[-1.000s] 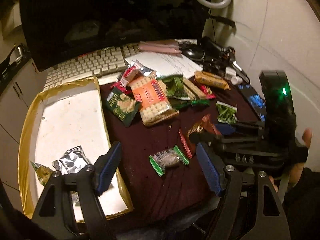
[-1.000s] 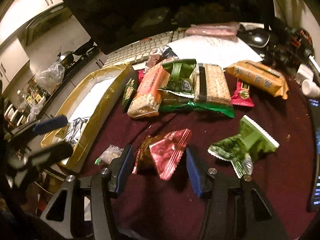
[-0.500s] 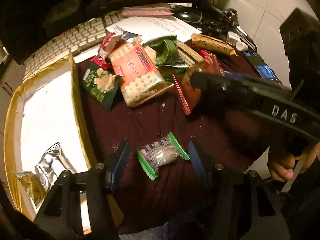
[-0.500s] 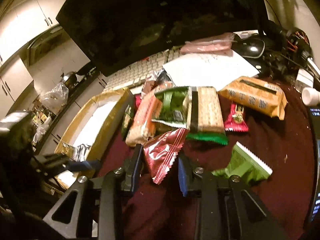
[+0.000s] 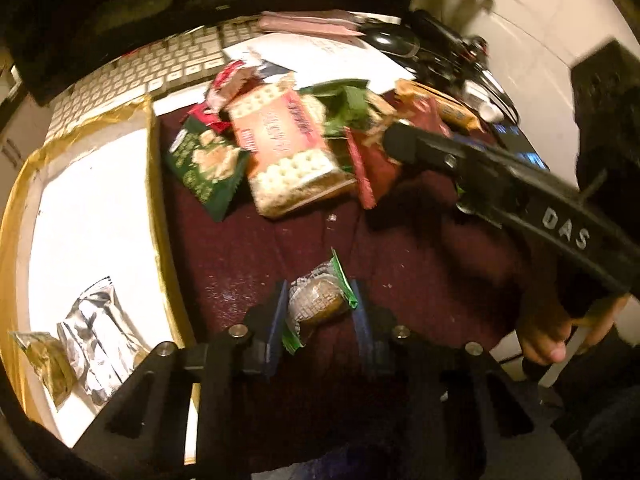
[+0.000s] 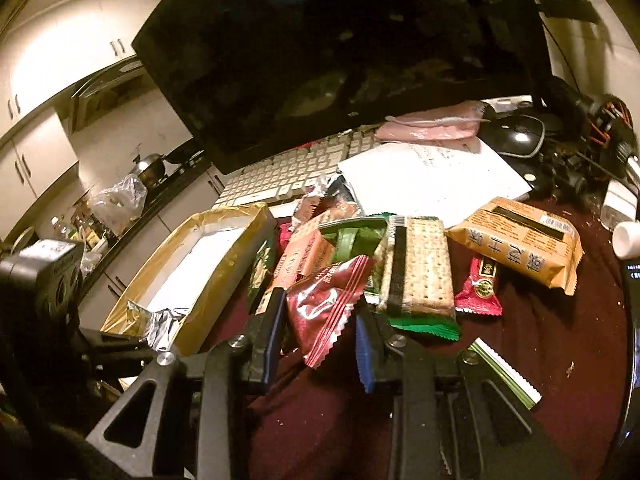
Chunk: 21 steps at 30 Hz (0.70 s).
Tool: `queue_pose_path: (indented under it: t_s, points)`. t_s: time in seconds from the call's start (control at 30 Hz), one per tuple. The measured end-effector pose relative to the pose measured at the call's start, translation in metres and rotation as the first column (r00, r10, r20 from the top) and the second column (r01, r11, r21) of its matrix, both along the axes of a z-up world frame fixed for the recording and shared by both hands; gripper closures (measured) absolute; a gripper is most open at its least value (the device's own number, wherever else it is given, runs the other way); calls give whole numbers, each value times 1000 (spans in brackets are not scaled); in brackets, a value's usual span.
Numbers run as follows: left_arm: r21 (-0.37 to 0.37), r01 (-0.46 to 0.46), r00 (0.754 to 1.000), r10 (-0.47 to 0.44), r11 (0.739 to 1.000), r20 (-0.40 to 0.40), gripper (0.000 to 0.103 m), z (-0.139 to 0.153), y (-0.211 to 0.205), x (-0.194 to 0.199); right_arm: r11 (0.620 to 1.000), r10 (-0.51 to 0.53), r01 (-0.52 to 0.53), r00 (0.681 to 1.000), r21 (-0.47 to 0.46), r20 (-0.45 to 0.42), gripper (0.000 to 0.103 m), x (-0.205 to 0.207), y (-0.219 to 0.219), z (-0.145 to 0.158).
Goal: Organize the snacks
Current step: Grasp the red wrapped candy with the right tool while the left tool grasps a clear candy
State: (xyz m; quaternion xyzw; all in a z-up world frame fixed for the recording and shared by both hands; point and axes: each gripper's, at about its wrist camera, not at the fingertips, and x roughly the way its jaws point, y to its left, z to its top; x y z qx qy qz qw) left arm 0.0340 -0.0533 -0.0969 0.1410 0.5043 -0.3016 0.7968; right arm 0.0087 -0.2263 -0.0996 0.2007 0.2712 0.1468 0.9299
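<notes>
Though blurred, snack pile [image 5: 288, 148], labels unreadable

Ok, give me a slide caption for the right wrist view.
Right gripper closes around a red foil snack packet lifted above the maroon cloth, beside the gold-rimmed tray.

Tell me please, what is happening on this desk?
A person sorts snacks with two handheld grippers. The left gripper is closed around a small green-edged packet on the dark red cloth. The right gripper pinches a red wrapper. Two packets lie in the gold-rimmed tray.
</notes>
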Motion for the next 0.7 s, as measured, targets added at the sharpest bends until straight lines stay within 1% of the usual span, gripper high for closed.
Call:
queue_pose_path:
  t_s: [0.1, 0.13, 0.27, 0.33, 0.4, 0.43, 0.47, 0.53, 0.6, 0.63, 0.7]
  points:
    - [-62, -38, 999, 38, 997, -12, 70, 5, 10, 3, 1000, 0, 0, 1000, -3, -4, 73, 0, 1, 0]
    - [-99, -48, 999, 46, 994, -19, 70, 9, 15, 4, 1000, 2, -2, 1000, -7, -5, 73, 1, 1, -1]
    - [-213, -92, 996, 89, 973, -25, 70, 24, 31, 6, 1000, 8, -8, 1000, -21, 1, 73, 0, 5, 0]
    - [-277, -121, 993, 119, 953, -24, 70, 32, 44, 7, 1000, 15, -15, 1000, -21, 2, 73, -3, 7, 2]
    - [-358, -153, 988, 153, 921, -28, 70, 42, 62, 8, 999, 41, -41, 999, -5, 11, 73, -7, 12, 5]
    - [-378, -174, 984, 175, 909, -30, 70, 45, 70, 9, 999, 52, -52, 998, -7, 20, 73, -9, 16, 8]
    - [-401, -201, 978, 207, 894, -28, 70, 50, 80, 10, 998, 63, -62, 997, -15, 33, 73, -10, 22, 13]
    - [-426, -246, 964, 267, 871, -11, 70, 59, 101, 13, 995, 101, -100, 993, -12, 53, 73, -11, 34, 22]
    - [-426, -299, 942, 336, 854, 13, 70, 66, 120, 16, 987, 158, -158, 985, -1, 64, 73, -7, 49, 30]
    - [-429, -329, 928, 373, 841, 19, 70, 68, 131, 18, 983, 183, -183, 981, -4, 72, 73, -5, 57, 32]
    - [-426, -386, 901, 434, 818, 17, 70, 69, 150, 24, 975, 221, -221, 972, -13, 79, 73, 3, 74, 38]
